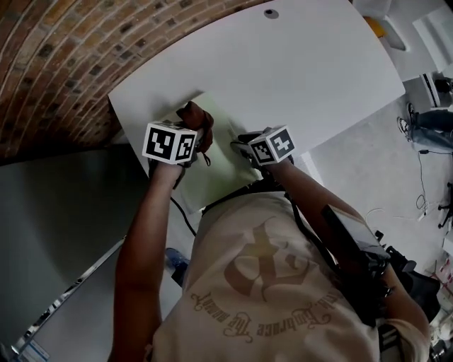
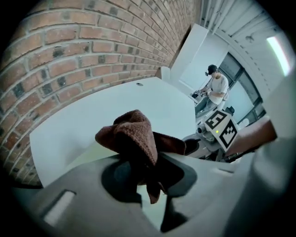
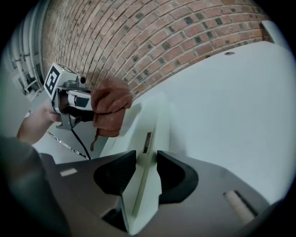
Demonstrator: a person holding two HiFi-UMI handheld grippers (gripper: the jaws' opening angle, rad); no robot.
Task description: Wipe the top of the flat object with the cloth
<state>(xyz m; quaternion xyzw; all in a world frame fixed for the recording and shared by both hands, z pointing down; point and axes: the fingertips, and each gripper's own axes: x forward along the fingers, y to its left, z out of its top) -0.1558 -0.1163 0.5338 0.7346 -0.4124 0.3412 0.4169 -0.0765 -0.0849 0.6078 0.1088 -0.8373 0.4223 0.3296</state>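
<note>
A pale green flat object [image 1: 212, 164] lies on the white table [image 1: 297, 78], near its left corner. My left gripper [image 1: 195, 136] is shut on a bunched brown cloth [image 1: 196, 117] and hovers over the object's far left part. In the left gripper view the cloth [image 2: 134, 136] bulges out past the jaws of the left gripper [image 2: 148, 173]. My right gripper [image 3: 145, 173] is shut on the flat object's [image 3: 149, 121] near right edge, one jaw on each side. The right gripper view also shows the cloth [image 3: 110, 109] hanging above the object.
A brick wall [image 3: 162, 32] runs close along the table's left side. The table's corner and edge [image 1: 117, 106] lie just left of the flat object. A round grommet [image 1: 271, 13] sits at the table's far side. A person [image 2: 215, 88] stands far off by the windows.
</note>
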